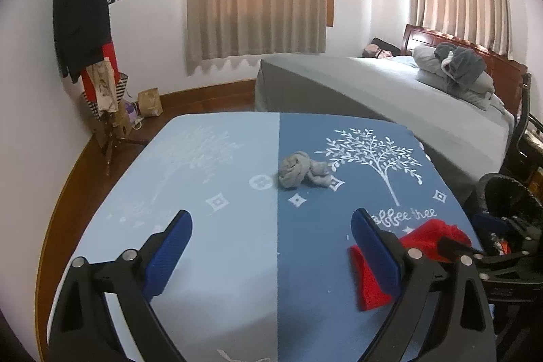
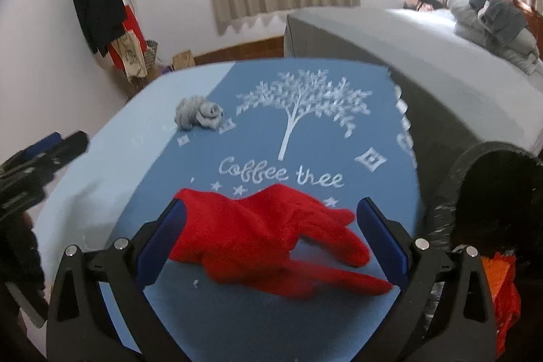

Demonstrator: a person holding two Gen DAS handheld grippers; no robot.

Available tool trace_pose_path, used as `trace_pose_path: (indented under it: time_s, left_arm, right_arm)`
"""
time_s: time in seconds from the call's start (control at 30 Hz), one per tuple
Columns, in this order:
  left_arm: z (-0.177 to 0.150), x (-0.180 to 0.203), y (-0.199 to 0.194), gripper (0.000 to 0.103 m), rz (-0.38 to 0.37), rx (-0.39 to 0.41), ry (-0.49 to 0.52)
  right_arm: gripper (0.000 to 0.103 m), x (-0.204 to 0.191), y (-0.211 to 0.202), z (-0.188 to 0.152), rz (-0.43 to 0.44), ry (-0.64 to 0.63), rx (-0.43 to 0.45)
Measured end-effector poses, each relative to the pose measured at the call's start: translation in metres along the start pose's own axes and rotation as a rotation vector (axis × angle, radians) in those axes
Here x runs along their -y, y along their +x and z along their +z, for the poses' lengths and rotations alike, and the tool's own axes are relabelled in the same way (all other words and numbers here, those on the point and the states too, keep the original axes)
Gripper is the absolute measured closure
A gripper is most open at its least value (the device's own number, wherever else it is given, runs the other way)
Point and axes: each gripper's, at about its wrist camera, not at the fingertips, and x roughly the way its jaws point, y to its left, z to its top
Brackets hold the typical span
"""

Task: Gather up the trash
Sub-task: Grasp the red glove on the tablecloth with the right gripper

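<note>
Gloves first: my right gripper is spread wide with the red glove lying between its jaws on the blue tablecloth, not yet pinched. I would close on the thick palm rather than the loose fingers, so it lifts in one piece. My left gripper hangs open and empty above the tablecloth. The black-lined bin sits just beside the glove, off the table edge. A grey balled sock lies farther from the glove, clear of my path.
</note>
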Motion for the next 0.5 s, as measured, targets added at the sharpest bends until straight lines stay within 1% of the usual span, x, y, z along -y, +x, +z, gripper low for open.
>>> trace_pose_path:
  time_s: [0.13, 0.27, 0.3, 0.37, 0.43, 0.47, 0.5]
  left_arm:
    - [-0.001, -0.003, 0.002, 0.010, 0.004, -0.002, 0.001]
    - [-0.002, -0.005, 0.006, 0.010, 0.004, -0.008, -0.009]
    - [-0.003, -0.005, 0.007, 0.010, 0.003, -0.010, -0.010]
    - [-0.003, -0.006, 0.008, 0.010, 0.003, -0.012, -0.010]
    - [-0.004, -0.005, 0.009, 0.010, 0.003, -0.016, -0.011]
    - [-0.003, -0.005, 0.009, 0.010, 0.002, -0.017, -0.012]
    - [-0.004, -0.005, 0.010, 0.010, 0.002, -0.019, -0.012]
  right_arm:
    - [0.006, 0.001, 0.019, -0.004, -0.016, 0.007, -0.060]
    - [0.006, -0.002, 0.028, -0.008, 0.003, -0.005, -0.097]
    - [0.008, -0.003, 0.029, -0.009, 0.011, -0.013, -0.104]
    - [0.030, -0.006, 0.032, -0.011, 0.031, -0.023, -0.132]
    - [0.035, -0.008, 0.032, -0.012, 0.025, -0.032, -0.135]
    - [0.045, -0.008, 0.031, -0.012, 0.030, -0.035, -0.134]
    - [0.059, -0.008, 0.030, -0.012, 0.042, -0.039, -0.137]
